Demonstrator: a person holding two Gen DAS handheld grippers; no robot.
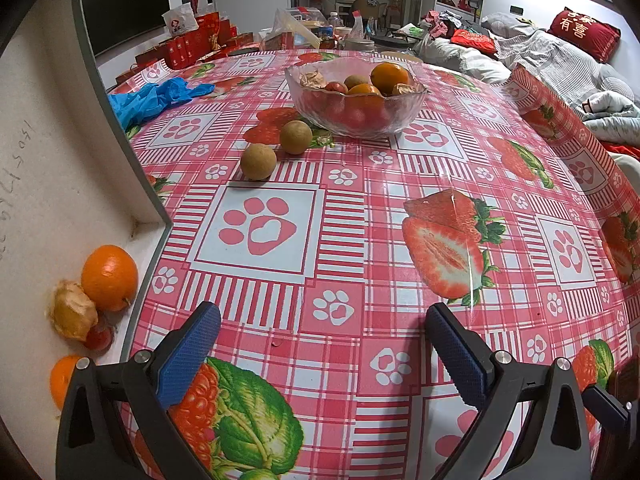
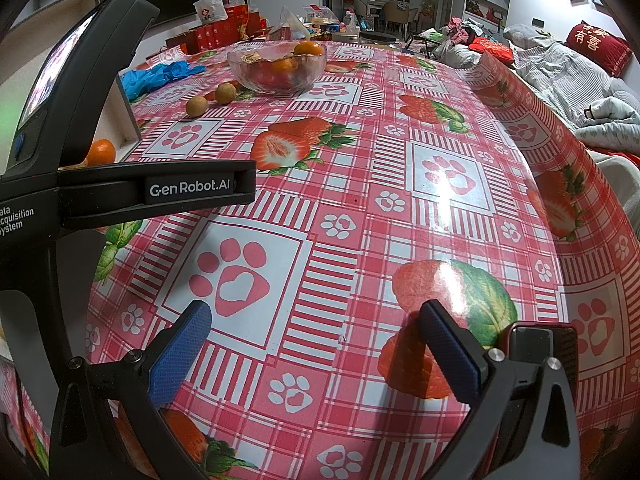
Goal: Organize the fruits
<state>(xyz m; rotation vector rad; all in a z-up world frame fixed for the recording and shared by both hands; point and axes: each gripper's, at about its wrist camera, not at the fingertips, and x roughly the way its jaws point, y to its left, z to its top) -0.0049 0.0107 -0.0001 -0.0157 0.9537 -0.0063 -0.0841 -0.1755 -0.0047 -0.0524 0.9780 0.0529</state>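
Fruits: oranges [image 1: 109, 277] plus husked one in white box [image 1: 60, 160] far left; two small brown round ones [image 1: 258, 161] loose on tabletop [image 1: 360, 260], probably longans, light, thin-shelled, roll easily, so pinch across middle. Glass bowl [image 1: 356, 98] beyond, fragile. Glossy tablecloth, cluttered room. Left gripper [image 1: 320, 344] and right gripper [image 2: 316, 344]: fingers apart, empty.

Left gripper [image 1: 320, 344]: two black plastic finger arms with triangular cut-outs, each tipped with a blue pad [image 1: 188, 354] of fine knurled texture; a round silver screw head [image 1: 141, 356] sits at each joint. Right gripper [image 2: 314, 350]: same build, with black arms, blue textured pads [image 2: 180, 354] and silver screws [image 2: 497, 355]. In the right wrist view, the left unit's black body bears white "GenRobot.AI" lettering [image 2: 190, 188], a partial "Data Acquisition System" label, a lit side screen [image 2: 56, 68] and a small blue button.
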